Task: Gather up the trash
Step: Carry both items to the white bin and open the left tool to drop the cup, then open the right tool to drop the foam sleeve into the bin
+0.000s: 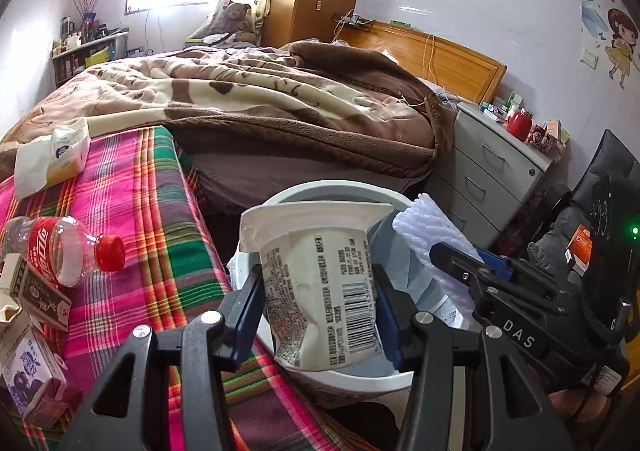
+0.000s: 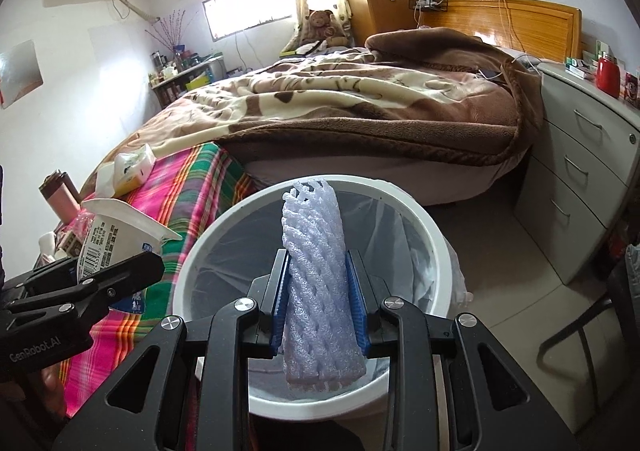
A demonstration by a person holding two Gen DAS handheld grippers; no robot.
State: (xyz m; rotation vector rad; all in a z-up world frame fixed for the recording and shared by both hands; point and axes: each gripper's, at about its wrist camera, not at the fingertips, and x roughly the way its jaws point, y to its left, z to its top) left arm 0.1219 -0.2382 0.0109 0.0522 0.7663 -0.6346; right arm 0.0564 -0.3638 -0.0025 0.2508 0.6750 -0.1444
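My left gripper (image 1: 318,315) is shut on a white yogurt cup (image 1: 320,283) and holds it above the near rim of the white trash bin (image 1: 360,381). My right gripper (image 2: 318,303) is shut on a pale foam fruit net (image 2: 316,291), held upright over the open bin (image 2: 200,247), which is lined with a clear bag. The foam net also shows in the left wrist view (image 1: 428,227), with the right gripper (image 1: 472,271) to the right of the cup. The left gripper (image 2: 100,283) with the cup (image 2: 116,235) shows at the left of the right wrist view.
A plaid-covered table (image 1: 132,211) left of the bin carries an empty cola bottle (image 1: 68,251), a tissue pack (image 1: 60,155) and small cartons (image 1: 28,375). A bed with a brown blanket (image 1: 256,99) lies behind. A grey drawer unit (image 2: 580,179) stands at the right.
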